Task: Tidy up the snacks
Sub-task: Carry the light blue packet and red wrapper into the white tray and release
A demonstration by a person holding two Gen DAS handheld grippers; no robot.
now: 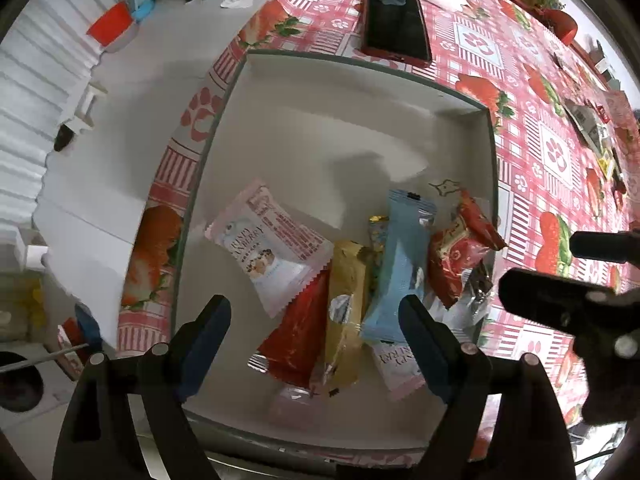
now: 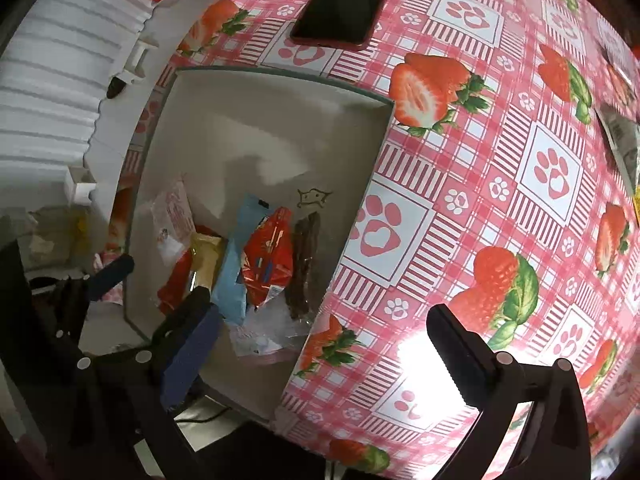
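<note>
A shallow white box (image 1: 320, 92) with a grey rim lies on the strawberry tablecloth; it also shows in the right wrist view (image 2: 224, 128). Several snack packets lie in its near half: a pink-white one (image 1: 268, 248), a red one (image 1: 300, 336), a gold one (image 1: 346, 312), a light blue one (image 1: 398, 272) and a red crinkled one (image 1: 460, 256). My left gripper (image 1: 316, 340) is open and empty above these packets. My right gripper (image 2: 324, 348) is open and empty, over the box's right rim; it shows at the right of the left wrist view (image 1: 560, 304).
A black phone in a red case (image 1: 396, 24) lies beyond the box. More loose snack packets (image 1: 592, 132) lie at the far right of the table. The table's left edge (image 1: 160, 216) drops to the floor, with white foam blocks and a red bowl (image 1: 110, 24) below.
</note>
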